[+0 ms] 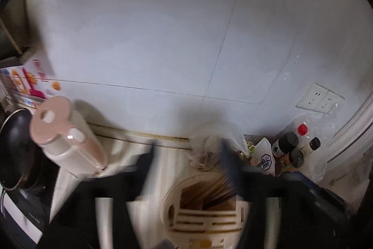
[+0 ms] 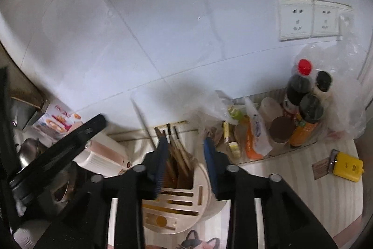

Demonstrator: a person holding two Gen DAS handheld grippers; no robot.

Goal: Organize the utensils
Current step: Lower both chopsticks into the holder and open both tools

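The cream plastic utensil holder (image 2: 184, 197) stands on the counter (image 2: 303, 181) right below both of my claws, near the tiled wall (image 2: 163, 27). Its open compartment holds a bundle of wooden chopsticks (image 2: 179, 155), leaning back toward the wall, with a thin pale stick (image 2: 142, 123) rising at a slant just left of them. The slotted part of the holder faces me, and the slots look bare from here.

My right claw (image 2: 186, 153) hangs over the holder with its blue fingers (image 2: 160, 162) apart, one on each side of the chopstick bundle; I see no pad pressing on anything. In the left wrist view my left claw (image 1: 188, 165) is spread wide above the same holder (image 1: 205, 209), badly blurred, with nothing between its fingers. From the right wrist view the left claw's black body (image 2: 58, 153) crosses the left side.

Left of the holder lies a pink and white container (image 1: 67, 134), and beyond it a dark pan (image 1: 16, 146) and a printed carton (image 1: 35, 81). To the right sit crumpled plastic bags (image 2: 209, 106), a group of dark sauce bottles (image 2: 305, 106), one with a red cap (image 2: 305, 67), and a yellow box (image 2: 348, 166) apart on the counter. Two wall sockets (image 2: 310, 19) sit above the bottles.
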